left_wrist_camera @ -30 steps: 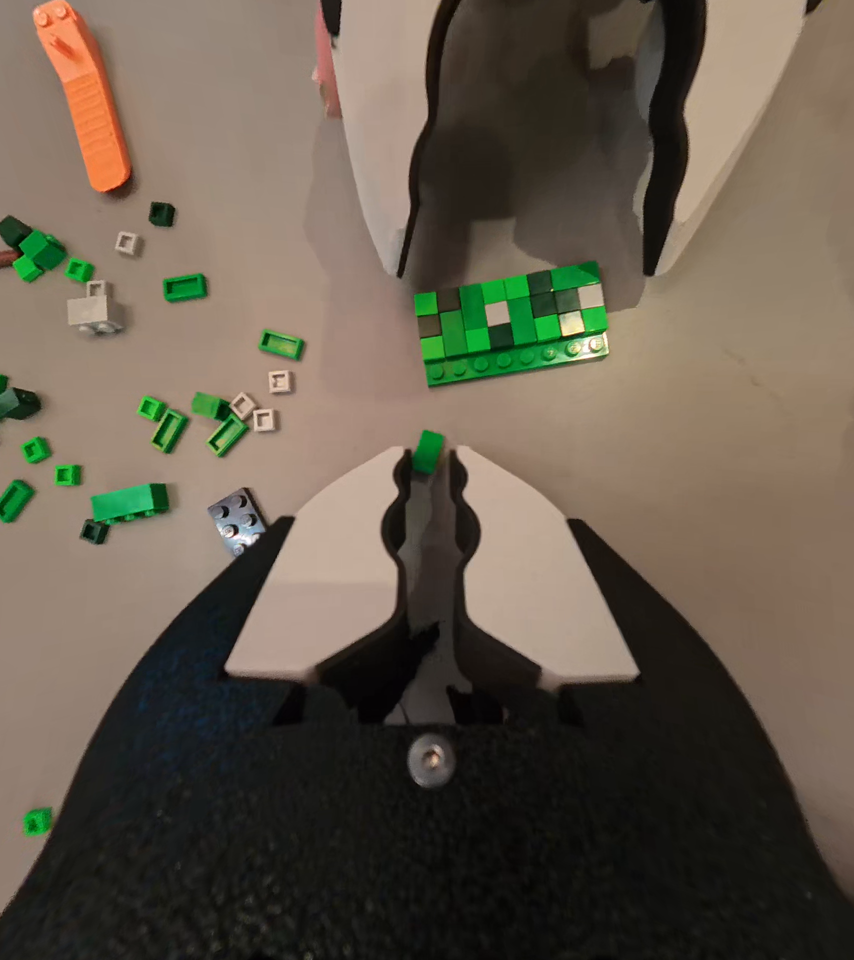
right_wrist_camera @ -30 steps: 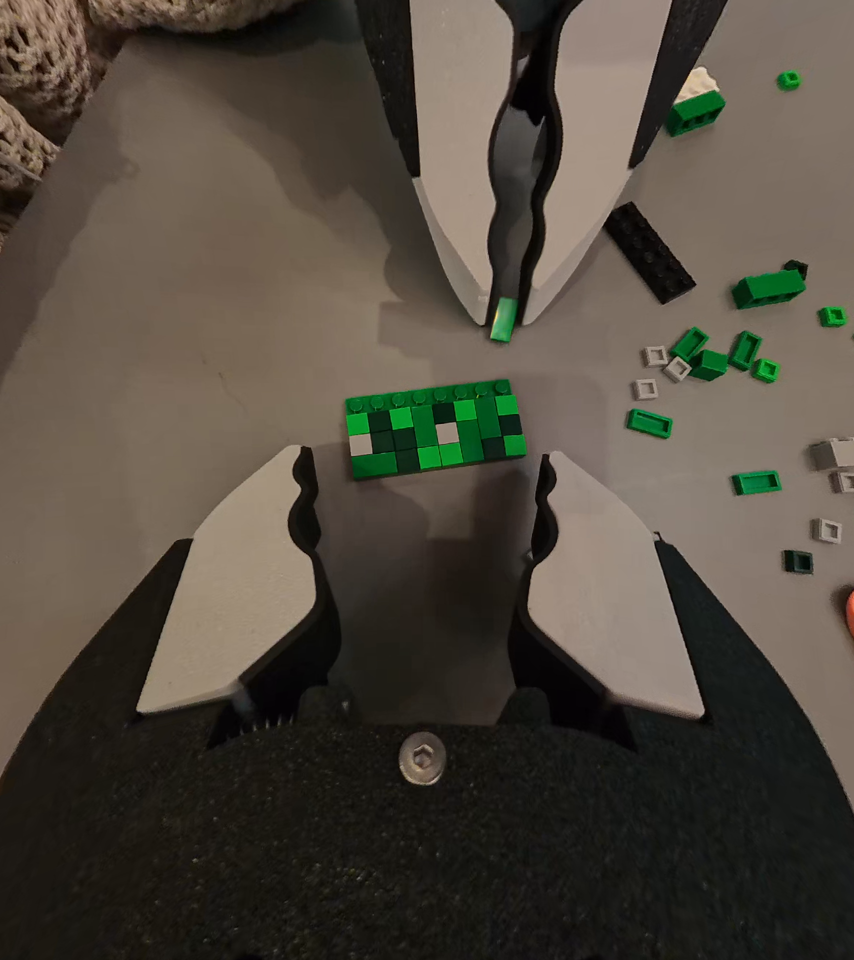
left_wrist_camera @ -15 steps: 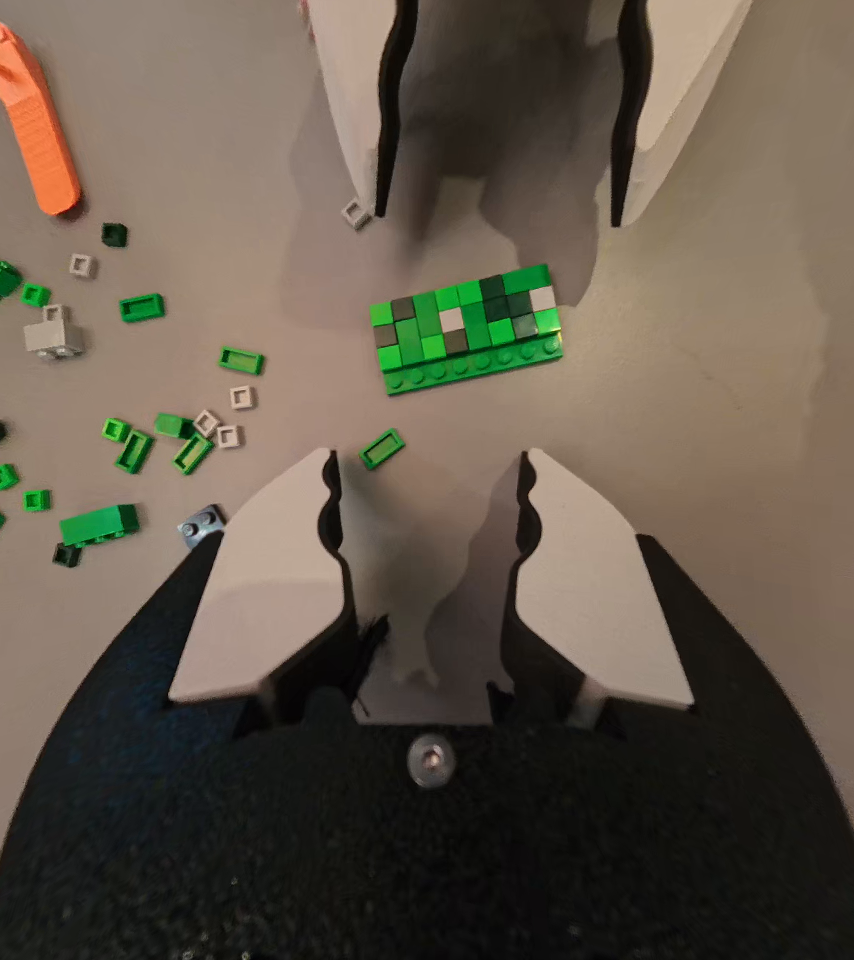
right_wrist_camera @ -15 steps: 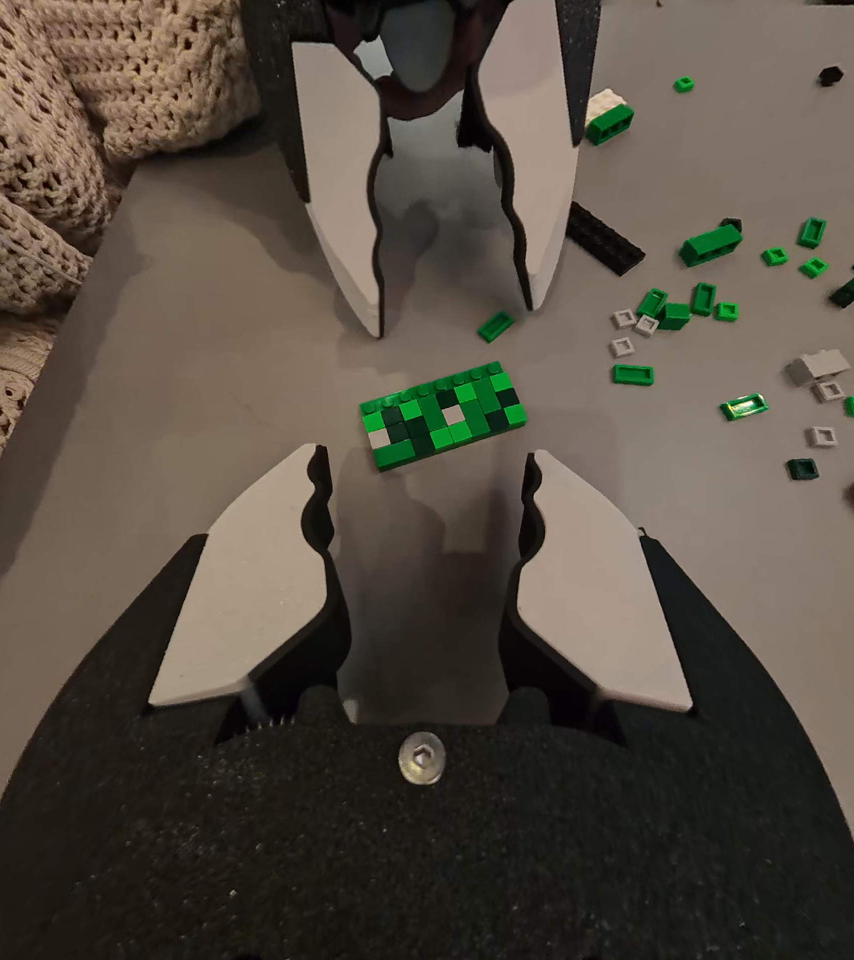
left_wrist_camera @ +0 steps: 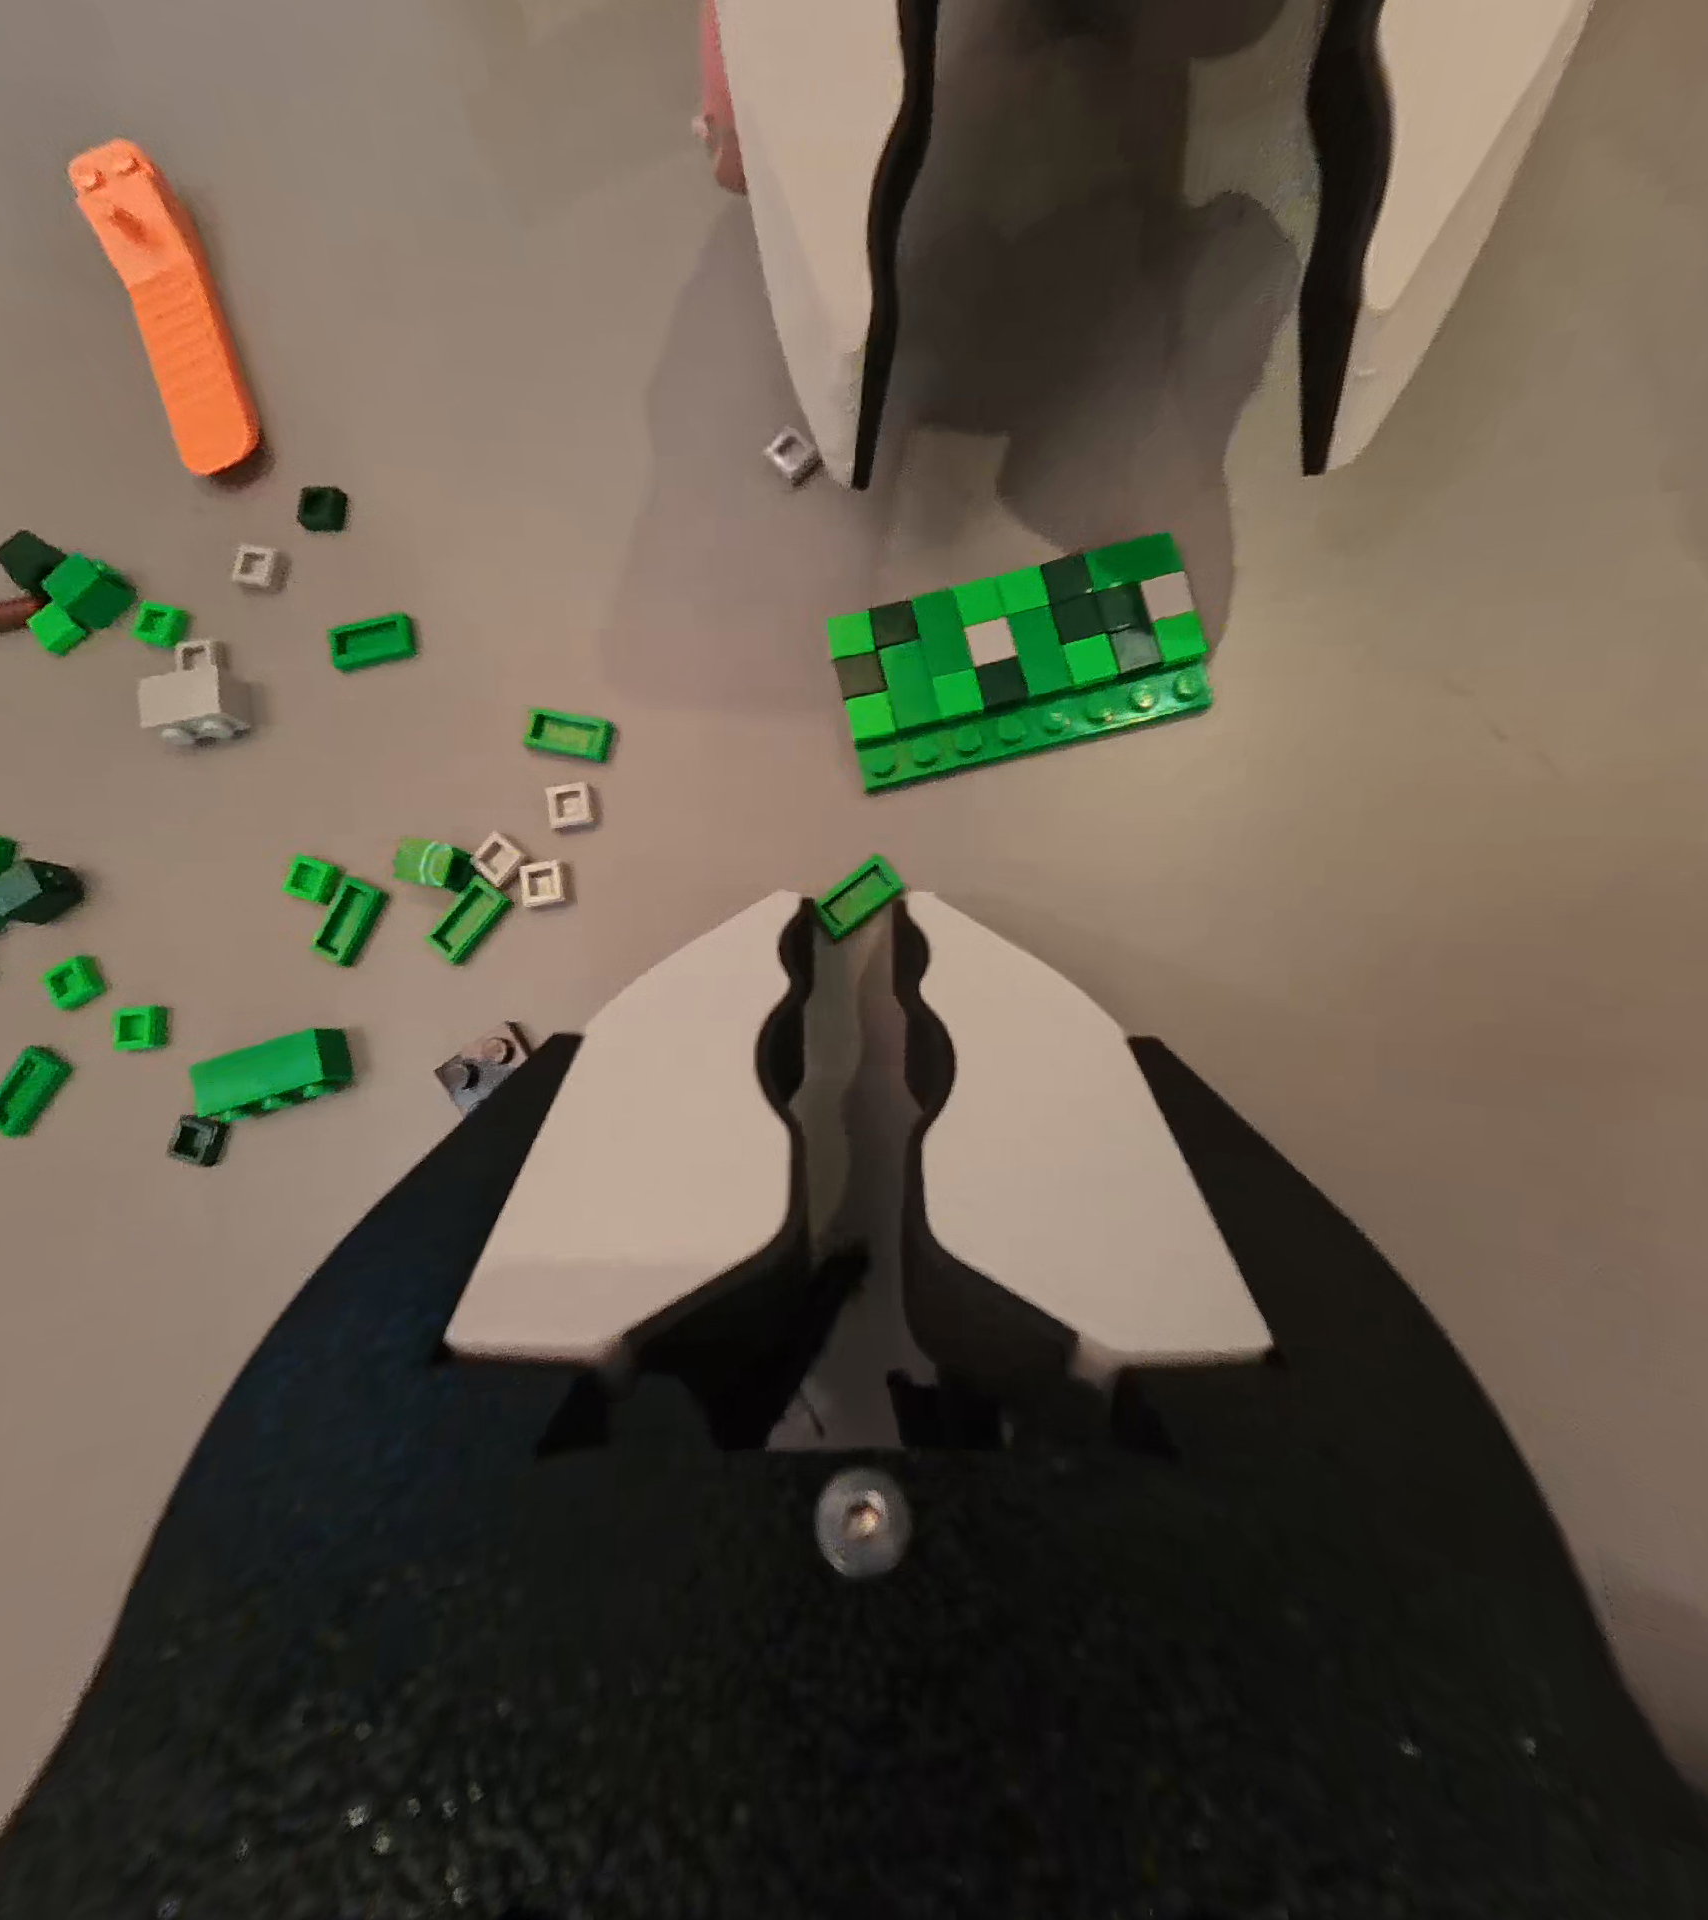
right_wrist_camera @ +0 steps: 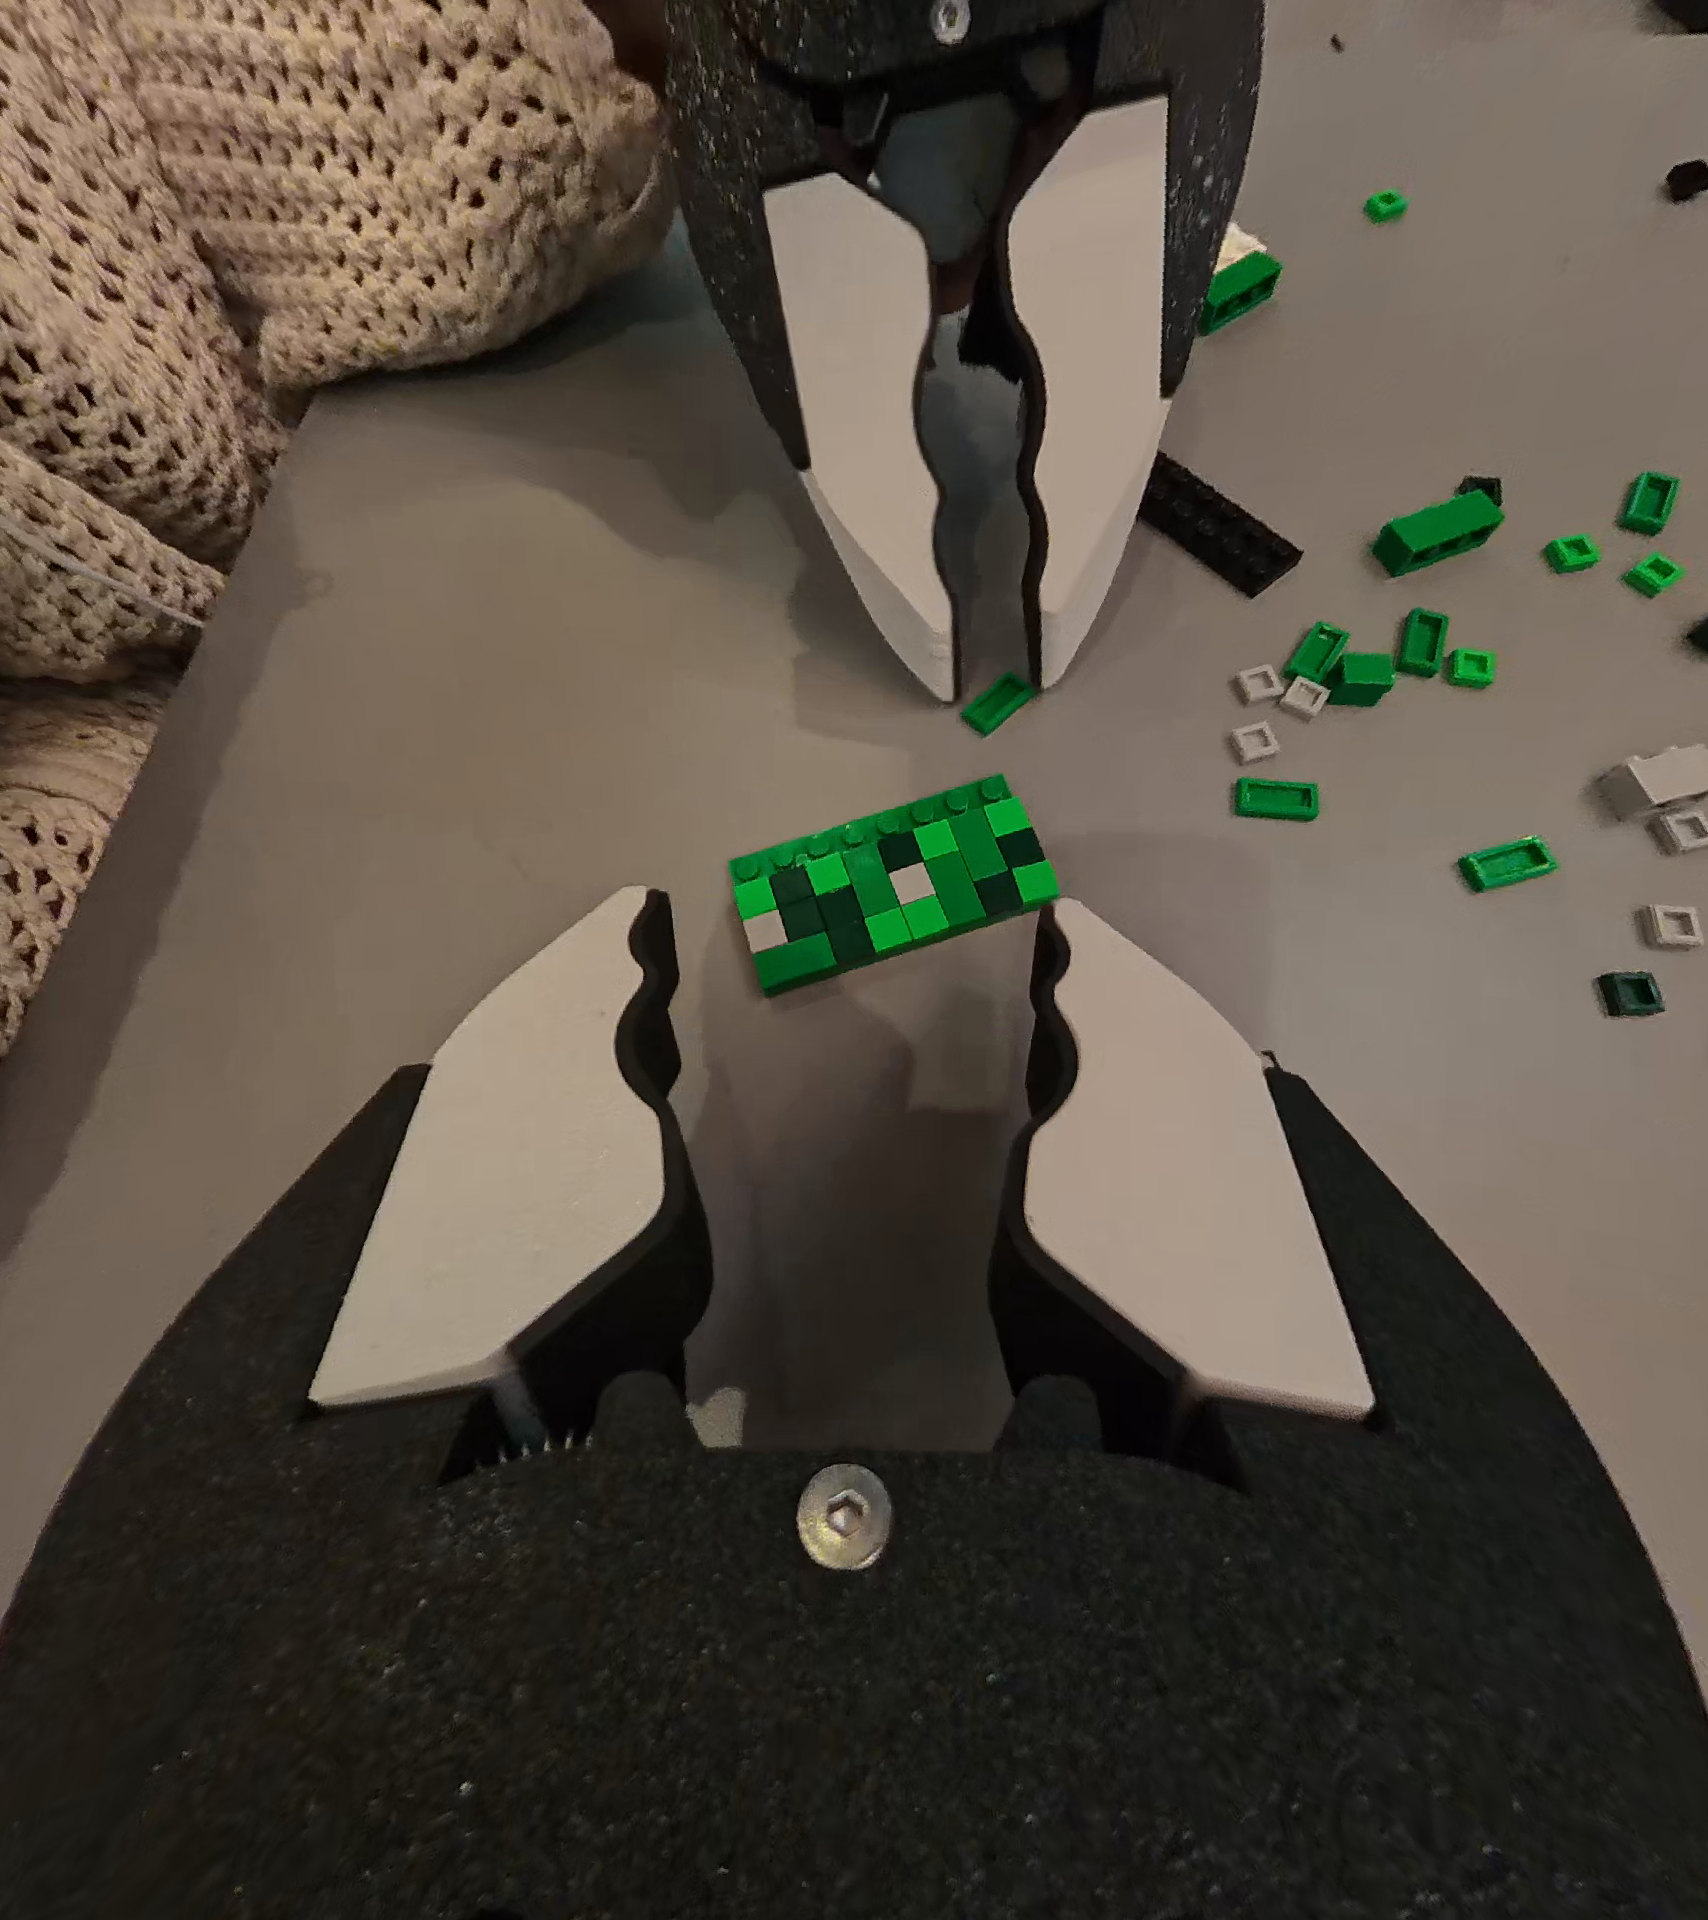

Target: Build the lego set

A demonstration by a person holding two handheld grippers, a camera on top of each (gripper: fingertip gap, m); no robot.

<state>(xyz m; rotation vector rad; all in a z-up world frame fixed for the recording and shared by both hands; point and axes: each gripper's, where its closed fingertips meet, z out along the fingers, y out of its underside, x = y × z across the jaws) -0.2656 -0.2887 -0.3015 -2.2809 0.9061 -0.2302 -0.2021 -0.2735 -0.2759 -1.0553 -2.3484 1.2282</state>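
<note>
A green plate covered with green, dark green and grey tiles point(left_wrist_camera: 1021, 665) lies flat on the grey table, with one row of studs bare; it also shows in the right wrist view point(right_wrist_camera: 891, 883). My left gripper point(left_wrist_camera: 850, 899) is down at the table, its jaws closed to a narrow gap on a small green tile point(left_wrist_camera: 858, 897) that lies underside up just short of the plate. The right wrist view shows this gripper point(right_wrist_camera: 995, 681) and the tile point(right_wrist_camera: 997, 703) from the far side. My right gripper point(right_wrist_camera: 855, 914) is open and empty, its tips on either side of the plate's near edge.
An orange brick separator point(left_wrist_camera: 169, 312) and several loose green and grey pieces point(left_wrist_camera: 351, 914) lie left of the left gripper. A small grey tile point(left_wrist_camera: 793, 454) sits by the right gripper's finger. A black plate point(right_wrist_camera: 1219, 530) lies behind. Knitted beige fabric point(right_wrist_camera: 102, 312) borders the table edge. About 8 cm separates my left fingertips from my right.
My left gripper first held the green tile, opened and dropped it on the table, and has now closed around it again. The right gripper stayed open near the plate.
</note>
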